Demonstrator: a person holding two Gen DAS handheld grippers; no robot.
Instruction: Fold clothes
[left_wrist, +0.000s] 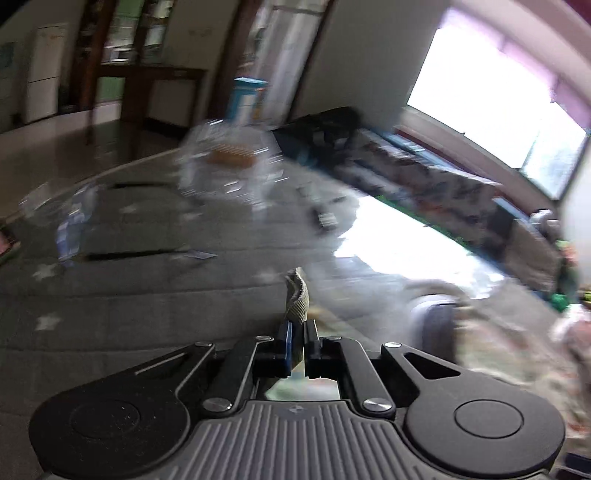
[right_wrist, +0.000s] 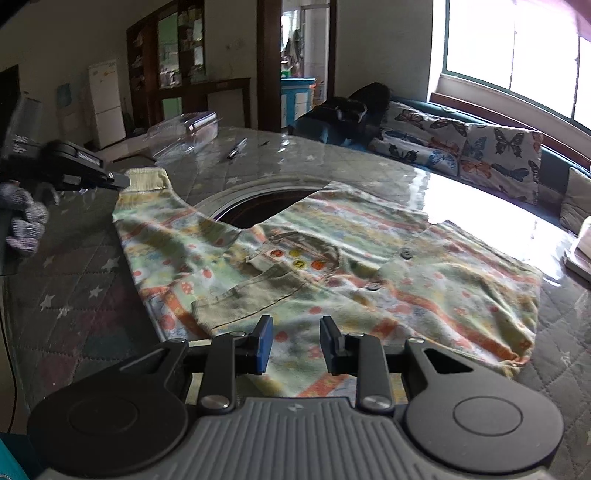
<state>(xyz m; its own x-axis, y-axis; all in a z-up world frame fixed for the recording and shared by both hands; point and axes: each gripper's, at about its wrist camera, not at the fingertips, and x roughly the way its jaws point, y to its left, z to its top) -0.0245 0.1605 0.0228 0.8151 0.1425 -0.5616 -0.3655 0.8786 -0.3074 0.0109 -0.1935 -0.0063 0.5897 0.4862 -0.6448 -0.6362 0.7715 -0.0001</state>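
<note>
Your left gripper (left_wrist: 297, 334) is clamped tight on the ribbed beige cuff (left_wrist: 296, 295) of the shirt; the cuff sticks up straight out from between the pads. L wrist view is badly motion-blurred, so past the cuff you get only the grey star-print counter (left_wrist: 110, 295) and a smeared clear plastic container (left_wrist: 225, 162) far ahead of the gripper.

From the R wrist view, that same left gripper (right_wrist: 123, 180) sits far ahead and to the L of your right one, pinching the sleeve end (right_wrist: 146, 179), w/ a gloved hand (right_wrist: 24, 218) behind it.

Your right gripper (right_wrist: 295, 343) is partly open, a moderate gap betw. the pads, nothing in it. It hangs over the near edge of the shirt (right_wrist: 332, 266); can't tell if the tips touch the fabric. The shirt lies spread on the counter directly ahead of and under the right gripper: pale green w/ orange stripes and dots, olive collar (right_wrist: 251, 293) just ahead of the L pad, buttons (right_wrist: 406, 253) ahead and to the R. A dark round recess (right_wrist: 258, 206) in the counter shows beyond the shirt, partly covered by it. A pen (right_wrist: 236, 148) lies far ahead on the counter.
</note>
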